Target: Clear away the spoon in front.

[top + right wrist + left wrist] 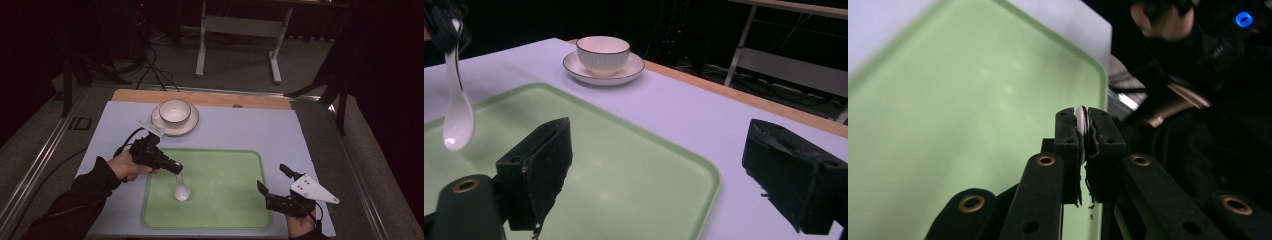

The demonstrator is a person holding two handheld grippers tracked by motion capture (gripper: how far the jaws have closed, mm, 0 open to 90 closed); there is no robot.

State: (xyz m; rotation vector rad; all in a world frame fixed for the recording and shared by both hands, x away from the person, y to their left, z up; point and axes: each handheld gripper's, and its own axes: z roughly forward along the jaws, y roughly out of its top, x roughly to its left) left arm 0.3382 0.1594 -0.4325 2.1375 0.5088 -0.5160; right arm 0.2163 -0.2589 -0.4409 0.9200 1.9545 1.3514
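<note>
A white ceramic spoon (181,190) hangs bowl-down just above the left part of the green tray (230,200). My left gripper (177,170) is shut on the spoon's handle tip (1081,119), pinched between its two black pads. In the right gripper view the spoon (457,120) dangles at the far left over the tray (624,180). My right gripper (272,184) stands open at the tray's right edge, nothing between its jaws.
A white cup (174,111) sits on a white saucer (192,126) at the back of the pale blue mat (240,131). A bare wooden strip (260,101) runs along the table's far edge. Stands and cables stand on the floor beyond.
</note>
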